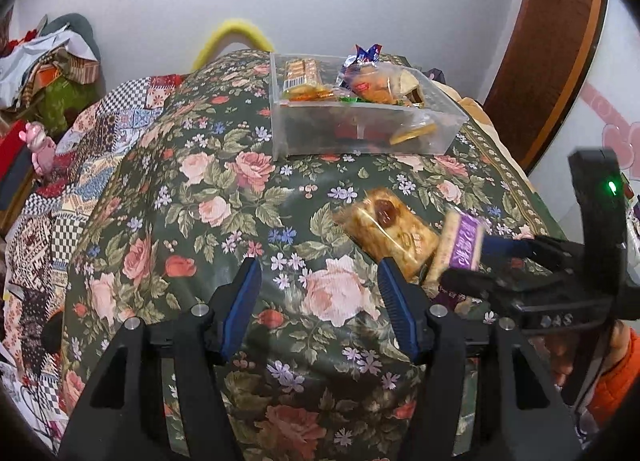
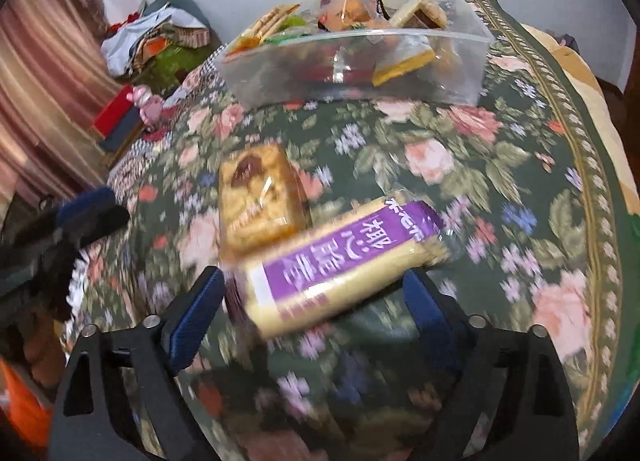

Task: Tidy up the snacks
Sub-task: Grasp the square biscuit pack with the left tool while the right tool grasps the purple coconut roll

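A purple-labelled cracker pack (image 2: 340, 261) lies crosswise between the fingers of my right gripper (image 2: 316, 301), lifted a little off the floral cloth; it also shows in the left wrist view (image 1: 460, 245), held by the right gripper (image 1: 476, 261). A wrapped biscuit pack with a red jam centre (image 2: 256, 197) lies on the cloth just beyond it, also in the left wrist view (image 1: 388, 229). A clear plastic box (image 1: 360, 129) holding several snacks stands at the far side, also seen in the right wrist view (image 2: 352, 65). My left gripper (image 1: 316, 301) is open and empty above the cloth.
The floral cloth (image 1: 224, 197) covers a rounded surface that drops off at the left onto a patchwork cloth (image 1: 72, 165). A pile of clutter (image 1: 48, 69) and a pink toy (image 1: 40, 145) sit at the far left. A wooden door frame (image 1: 556, 53) stands at the right.
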`<move>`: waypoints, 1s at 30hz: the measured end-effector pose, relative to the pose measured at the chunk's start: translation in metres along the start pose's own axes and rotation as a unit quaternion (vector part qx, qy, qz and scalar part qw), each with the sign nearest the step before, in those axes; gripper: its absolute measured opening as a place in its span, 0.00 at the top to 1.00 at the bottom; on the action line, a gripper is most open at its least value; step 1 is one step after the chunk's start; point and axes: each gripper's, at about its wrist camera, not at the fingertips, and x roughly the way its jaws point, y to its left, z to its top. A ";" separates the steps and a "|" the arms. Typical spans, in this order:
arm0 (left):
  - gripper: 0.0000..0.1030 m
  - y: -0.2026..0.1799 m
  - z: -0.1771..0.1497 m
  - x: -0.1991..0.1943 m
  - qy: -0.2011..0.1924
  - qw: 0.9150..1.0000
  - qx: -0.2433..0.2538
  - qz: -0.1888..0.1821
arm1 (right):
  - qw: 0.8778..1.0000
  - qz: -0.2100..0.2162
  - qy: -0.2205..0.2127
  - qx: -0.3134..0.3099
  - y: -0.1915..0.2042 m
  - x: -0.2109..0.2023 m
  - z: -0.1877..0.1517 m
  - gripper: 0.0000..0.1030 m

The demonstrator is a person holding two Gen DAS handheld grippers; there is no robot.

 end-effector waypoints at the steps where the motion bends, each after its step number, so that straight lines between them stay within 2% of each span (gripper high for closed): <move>1: 0.42 0.000 0.000 0.001 0.002 1.000 -0.002 -0.001 | 1.000 -0.003 -0.002 0.001 0.003 0.005 0.004 0.08; 5: 0.42 -0.004 0.000 0.006 0.006 1.000 -0.006 -0.008 | 0.999 -0.028 -0.001 -0.022 0.015 0.018 0.008 0.09; 9: 0.41 -0.013 0.005 0.014 0.015 1.000 -0.004 -0.023 | 0.998 -0.037 0.000 -0.050 0.010 0.012 -0.003 0.29; 10: 0.41 -0.017 0.006 0.018 0.020 0.999 -0.004 -0.026 | 0.998 -0.036 0.001 -0.051 0.006 0.008 -0.007 0.31; 15: 0.35 -0.039 0.016 0.044 0.038 0.999 -0.007 -0.038 | 0.998 -0.049 -0.003 -0.030 -0.030 -0.014 -0.014 0.53; 17: 0.35 -0.048 0.020 0.056 0.048 0.998 -0.003 -0.032 | 0.998 -0.059 -0.006 -0.017 -0.046 -0.021 -0.016 0.54; 21: 0.35 -0.054 0.027 0.081 0.071 0.997 -0.010 -0.019 | 0.999 -0.045 -0.012 -0.001 -0.058 -0.029 -0.014 0.54; 30: 0.33 -0.058 0.046 0.112 0.084 0.996 -0.022 -0.028 | 0.999 -0.040 -0.016 -0.030 -0.049 -0.011 0.005 0.54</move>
